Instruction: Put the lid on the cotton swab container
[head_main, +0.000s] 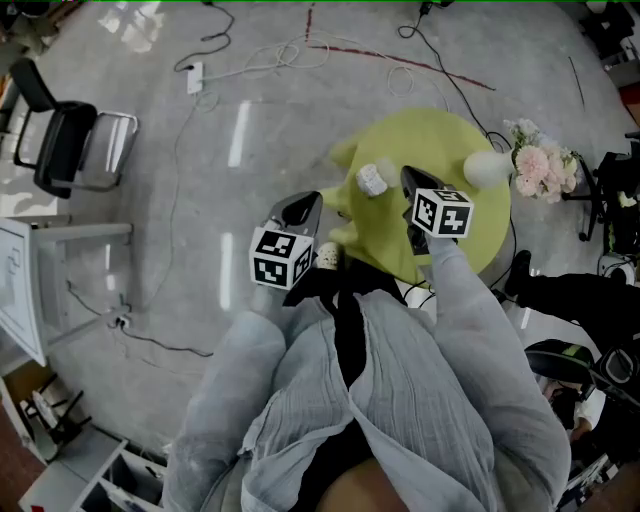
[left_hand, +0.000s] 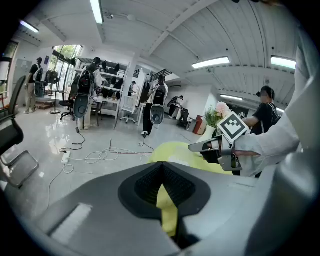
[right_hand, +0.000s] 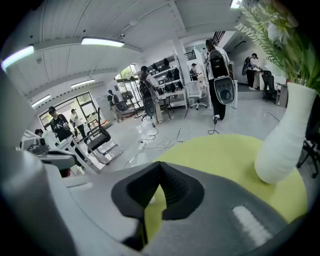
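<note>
Ribbed tool pads (left_hand: 147, 183), round lime tablecloth (head_main: 440, 145)

Green-clothed table (head_main: 440, 145), white vase (head_main: 487, 168), cotton swab container (head_main: 371, 180)

L gripper (left_hand: 161, 171), R gripper (right_hand: 159, 169): both closed, empty.

White vase (head_main: 487, 168) at right; open tablecloth (head_main: 440, 140) between it and container (head_main: 371, 180)
</note>
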